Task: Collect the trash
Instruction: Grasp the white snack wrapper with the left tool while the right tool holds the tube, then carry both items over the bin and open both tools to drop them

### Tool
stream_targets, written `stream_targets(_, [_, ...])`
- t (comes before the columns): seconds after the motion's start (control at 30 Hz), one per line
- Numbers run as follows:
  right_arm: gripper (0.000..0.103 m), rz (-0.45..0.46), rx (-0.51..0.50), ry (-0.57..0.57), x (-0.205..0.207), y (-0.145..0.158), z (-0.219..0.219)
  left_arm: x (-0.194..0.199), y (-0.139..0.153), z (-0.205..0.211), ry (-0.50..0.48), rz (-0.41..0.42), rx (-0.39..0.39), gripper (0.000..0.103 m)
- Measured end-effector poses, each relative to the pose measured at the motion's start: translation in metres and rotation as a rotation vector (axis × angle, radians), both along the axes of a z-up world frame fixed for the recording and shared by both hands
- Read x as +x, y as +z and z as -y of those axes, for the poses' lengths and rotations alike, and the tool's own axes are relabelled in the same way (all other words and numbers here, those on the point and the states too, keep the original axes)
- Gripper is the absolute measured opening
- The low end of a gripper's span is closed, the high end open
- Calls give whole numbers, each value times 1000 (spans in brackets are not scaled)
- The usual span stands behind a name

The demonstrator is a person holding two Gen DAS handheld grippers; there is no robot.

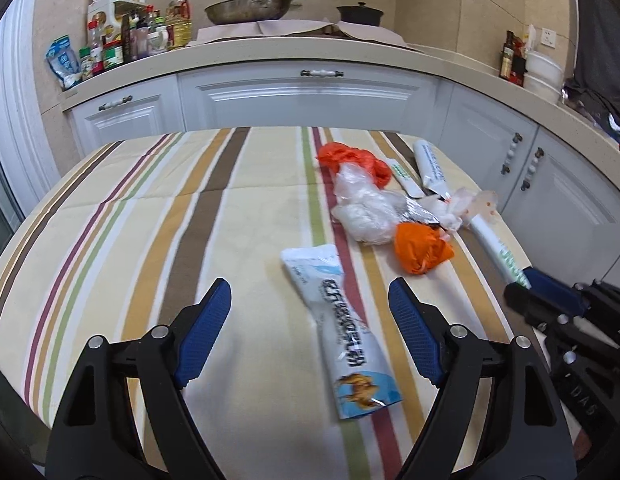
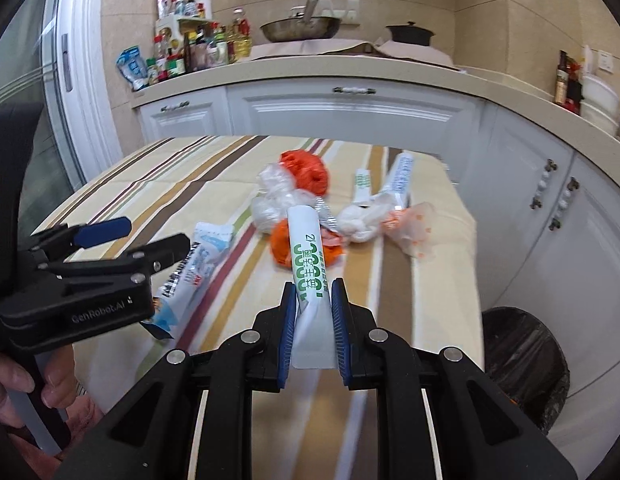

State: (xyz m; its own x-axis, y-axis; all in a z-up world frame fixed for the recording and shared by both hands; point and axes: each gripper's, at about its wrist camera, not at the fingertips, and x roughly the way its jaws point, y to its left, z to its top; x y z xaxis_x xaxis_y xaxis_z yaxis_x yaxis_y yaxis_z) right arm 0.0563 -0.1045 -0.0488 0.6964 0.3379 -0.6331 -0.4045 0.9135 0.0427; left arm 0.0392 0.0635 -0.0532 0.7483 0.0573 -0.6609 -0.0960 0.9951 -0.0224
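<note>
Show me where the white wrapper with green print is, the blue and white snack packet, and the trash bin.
White wrapper with green print (image 2: 310, 256), right wrist view, on its printed middle.
Blue and white snack packet (image 1: 342, 320), left wrist view, on its printed middle.
Trash bin (image 2: 526, 364), right wrist view, on its black liner.

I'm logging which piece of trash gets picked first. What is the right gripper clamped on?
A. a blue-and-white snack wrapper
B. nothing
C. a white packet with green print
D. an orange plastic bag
C: in the right wrist view the right gripper has its blue pads pressed on the white packet with green print.
</note>
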Motion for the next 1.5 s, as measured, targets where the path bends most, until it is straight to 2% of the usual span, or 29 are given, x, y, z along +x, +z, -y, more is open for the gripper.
stream_targets(0.17, [19, 6, 18, -65, -3, -4, 26, 4, -16, 12, 13, -40, 26, 76])
stream_targets(0.23, [19, 5, 27, -84, -5, -7, 35, 4, -23, 14, 21, -50, 37, 63])
stream_targets(0.27, [19, 5, 30, -94, -5, -8, 39, 4, -27, 16, 20, -59, 40, 59])
stream_targets(0.33, [19, 6, 36, -112, -6, -9, 45, 5, -33, 17, 13, -79, 37, 43])
stream_targets(0.37, [19, 6, 39, -121, -6, -10, 48, 6, -36, 18, 11, -86, 37, 38])
stream_targets(0.4, [19, 7, 40, -128, -6, -11, 50, 6, -38, 18, 9, -92, 36, 28])
stream_targets(0.6, [19, 14, 49, -160, -8, -14, 59, -1, -36, 21, 0, -76, 51, 22])
stream_targets(0.73, [19, 21, 50, -180, -7, -15, 67, -8, -24, 27, -18, -36, 68, 22])
stream_targets(0.93, [19, 37, 48, -231, -7, -12, 84, -14, 0, 52, -108, 37, 88, 22])
stream_targets(1.27, [19, 68, 9, -386, -5, -9, 136, 16, 13, 143, -336, 74, 101, 22])
stream_targets(1.5, [19, 68, -16, -516, -2, -15, 185, 39, 7, 212, -463, 45, 96, 21])
